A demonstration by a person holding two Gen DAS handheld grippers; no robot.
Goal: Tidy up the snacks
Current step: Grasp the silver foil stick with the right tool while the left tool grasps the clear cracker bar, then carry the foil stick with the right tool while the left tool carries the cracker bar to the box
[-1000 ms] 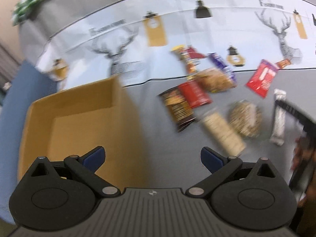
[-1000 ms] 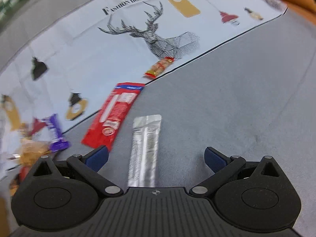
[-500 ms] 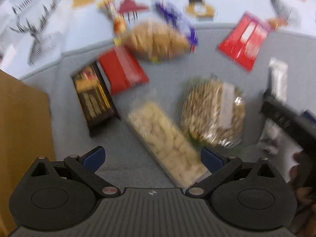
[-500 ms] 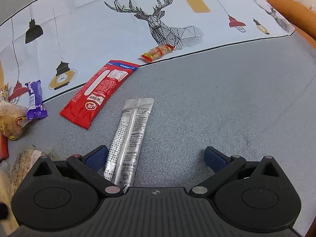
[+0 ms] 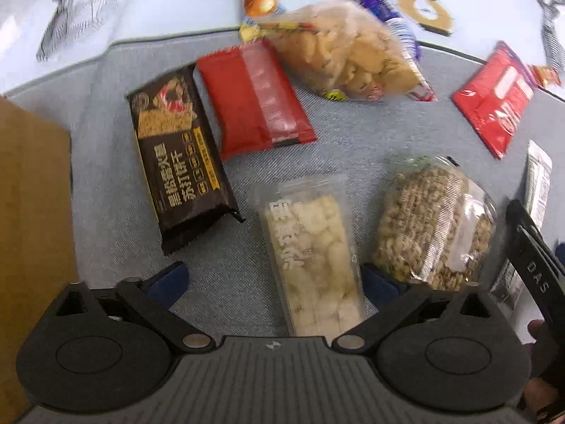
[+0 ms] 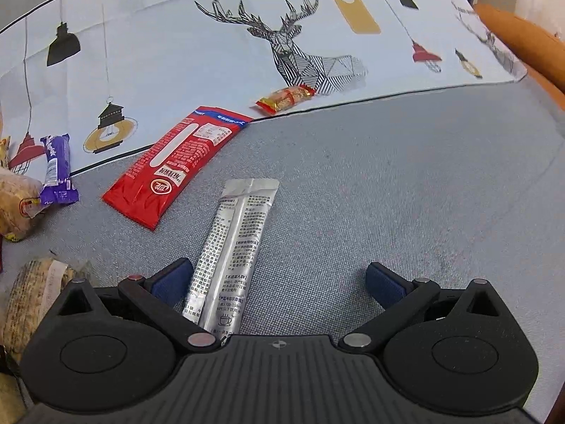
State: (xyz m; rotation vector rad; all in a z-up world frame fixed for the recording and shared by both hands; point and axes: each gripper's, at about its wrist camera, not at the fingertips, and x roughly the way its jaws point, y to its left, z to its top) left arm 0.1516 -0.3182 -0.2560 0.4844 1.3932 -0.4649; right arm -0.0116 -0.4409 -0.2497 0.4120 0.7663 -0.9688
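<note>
1. We hold the left gripper (image 5: 272, 279) pointing straight down over the grey bench (image 5: 247, 183). Its jaws have just been closing and stand apart; the clear pack of pale puffed pieces (image 5: 314, 254) lies between them, close to the right-side fingertip, and we cannot tell whether that pad touches it.
2. Left of that pack lies the dark cracker pack (image 5: 180, 162); beyond it the red pouch (image 5: 254, 99); right of it the clear bag of brown grain cake (image 5: 434, 219). A bag of golden biscuits (image 5: 349, 53) lies farther off, at the edge of the printed cloth (image 5: 141, 7).
3. A cardboard box (image 5: 31, 212) stands at the left edge of the left wrist view.
4. We hold the right gripper (image 6: 279, 279) angled down with its jaws wide apart. The silver sachet (image 6: 233, 247) lies flat between them, just beside the left-side fingertip (image 6: 169, 281), unclamped.
5. A long red packet (image 6: 176, 166) lies beyond the sachet, and a purple bar (image 6: 56, 166) lies further left.
</note>
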